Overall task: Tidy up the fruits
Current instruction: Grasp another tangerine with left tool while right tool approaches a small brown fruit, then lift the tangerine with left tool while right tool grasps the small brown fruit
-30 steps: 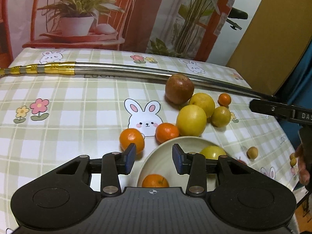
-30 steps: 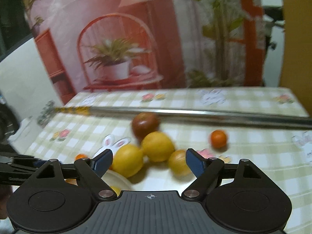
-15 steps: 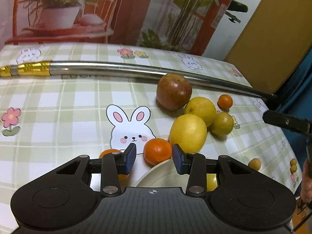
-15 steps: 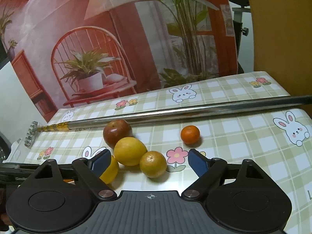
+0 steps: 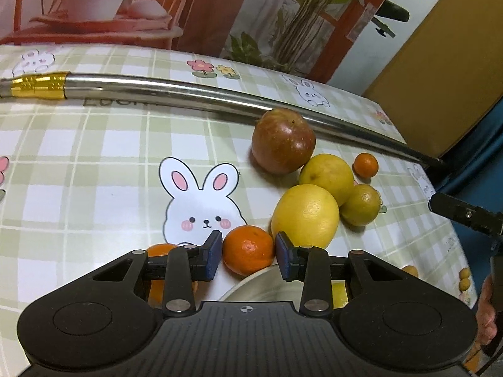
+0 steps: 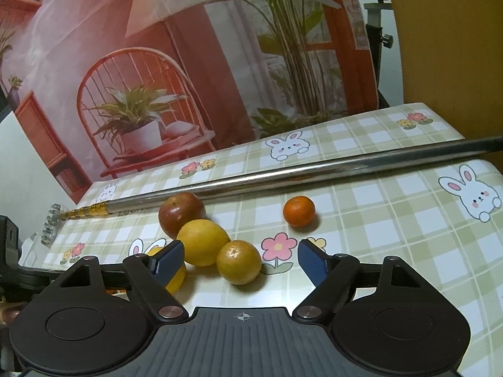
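Note:
In the left wrist view my left gripper [image 5: 248, 254] is open, its pads on either side of an orange mandarin [image 5: 248, 249] without clamping it. A cream bowl [image 5: 261, 286] lies just under it. A second mandarin [image 5: 160, 251] sits left, partly hidden. Beyond are a big yellow citrus [image 5: 305, 216], a second yellow one [image 5: 327, 174], a greenish-yellow one [image 5: 361, 204], a red apple [image 5: 283, 141] and a small mandarin [image 5: 365, 165]. My right gripper [image 6: 240, 259] is open and empty, just before the greenish-yellow citrus [image 6: 239, 262], yellow citrus [image 6: 202, 242] and apple [image 6: 180, 215].
A long steel pole [image 5: 195, 97] with a gold collar lies across the checked tablecloth behind the fruit; it also shows in the right wrist view [image 6: 314, 172]. Small tan fruits [image 5: 463, 278] lie near the table's right edge. A small mandarin [image 6: 298, 210] sits apart.
My left gripper has moved forward from over the bowl until the mandarin sits between its pads. My right gripper has swung right and closer to the yellow fruits.

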Demonstrator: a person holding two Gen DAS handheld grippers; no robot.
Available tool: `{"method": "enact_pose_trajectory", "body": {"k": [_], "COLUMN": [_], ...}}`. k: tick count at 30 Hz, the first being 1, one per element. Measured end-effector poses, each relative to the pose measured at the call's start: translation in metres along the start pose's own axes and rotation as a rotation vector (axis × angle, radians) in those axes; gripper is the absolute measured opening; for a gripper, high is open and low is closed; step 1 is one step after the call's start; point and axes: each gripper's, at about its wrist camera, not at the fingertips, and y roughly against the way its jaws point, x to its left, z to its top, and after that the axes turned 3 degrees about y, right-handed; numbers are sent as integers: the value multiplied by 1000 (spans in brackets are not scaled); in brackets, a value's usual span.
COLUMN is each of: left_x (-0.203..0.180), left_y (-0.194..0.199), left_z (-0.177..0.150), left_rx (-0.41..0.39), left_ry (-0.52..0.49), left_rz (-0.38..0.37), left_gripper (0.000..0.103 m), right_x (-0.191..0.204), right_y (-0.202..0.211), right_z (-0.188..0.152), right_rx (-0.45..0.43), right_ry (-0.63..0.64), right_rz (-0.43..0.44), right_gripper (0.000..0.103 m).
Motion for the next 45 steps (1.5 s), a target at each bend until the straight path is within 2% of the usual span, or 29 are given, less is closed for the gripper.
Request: {"method": "enact_pose_trajectory", "body": {"k": [7, 19, 26, 34, 39, 45], "left_x": [-3, -12, -21, -26, -25, -21], "left_y": [5, 3, 23, 52, 68, 78], "left_z": [1, -2, -8, -14, -24, -35], "left_rx": [-28, -25, -84, -151, -177, -177], "left_ry": [-57, -112, -144, -130, -105, -78], "left_rz": [81, 104, 106, 85, 66, 41], "left_gripper": [39, 39, 39, 39, 39, 39], "right_x": [-3, -14, -9, -8, -8, -8], "right_y": [-2, 0, -4, 2, 11, 12], "right_z": [-3, -13, -32, -56, -70, -77], "right_rx": [7, 24, 64, 89, 70, 78], "right_ry": [-2, -24, -21, 0, 47, 99], "right_rz": [-3, -17, -12, -38, -92, -138], "right_gripper": [77, 74, 74, 59, 43, 35]}}
